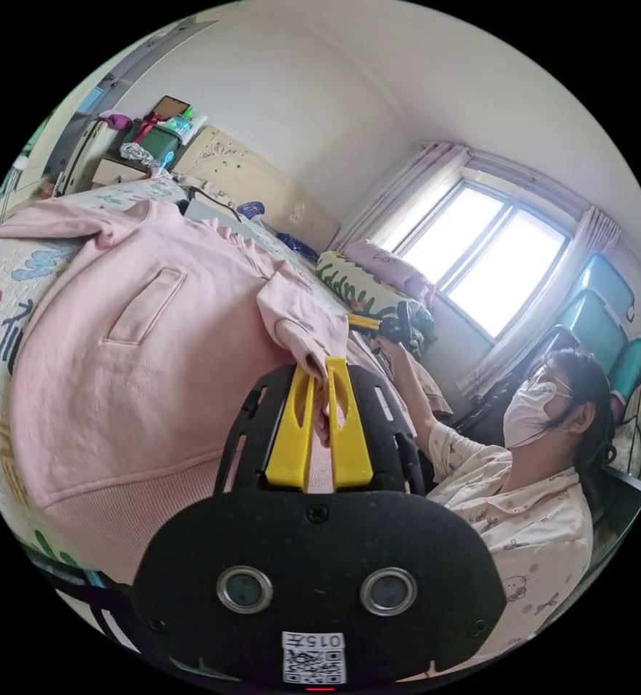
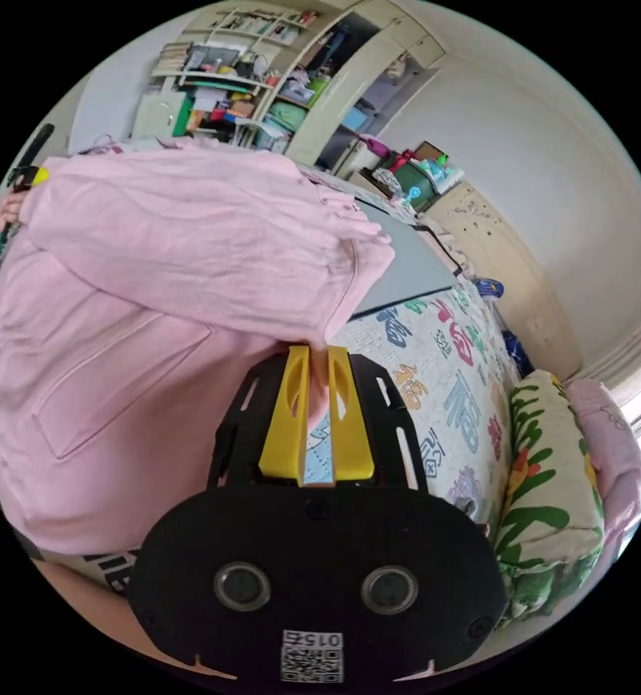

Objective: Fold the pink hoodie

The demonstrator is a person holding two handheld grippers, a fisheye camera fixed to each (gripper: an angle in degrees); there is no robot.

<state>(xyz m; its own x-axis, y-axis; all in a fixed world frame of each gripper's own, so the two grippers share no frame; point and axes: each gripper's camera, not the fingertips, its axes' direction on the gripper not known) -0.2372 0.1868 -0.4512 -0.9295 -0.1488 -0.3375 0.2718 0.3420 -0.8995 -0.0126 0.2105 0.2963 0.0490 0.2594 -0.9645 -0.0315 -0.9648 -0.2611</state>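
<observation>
Both grippers pinch sleeve fabric: left gripper (image 1: 327, 369), right gripper (image 2: 318, 358). Carry the sleeve across the pink hoodie (image 1: 146, 347) taut, then lay flat on the bed (image 2: 436, 376).

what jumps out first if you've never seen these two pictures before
The pink hoodie spread across the patterned bed cover, one pocket showing. The left gripper pinches a sleeve cuff, and the right gripper holds a sleeve folded across the body.
</observation>
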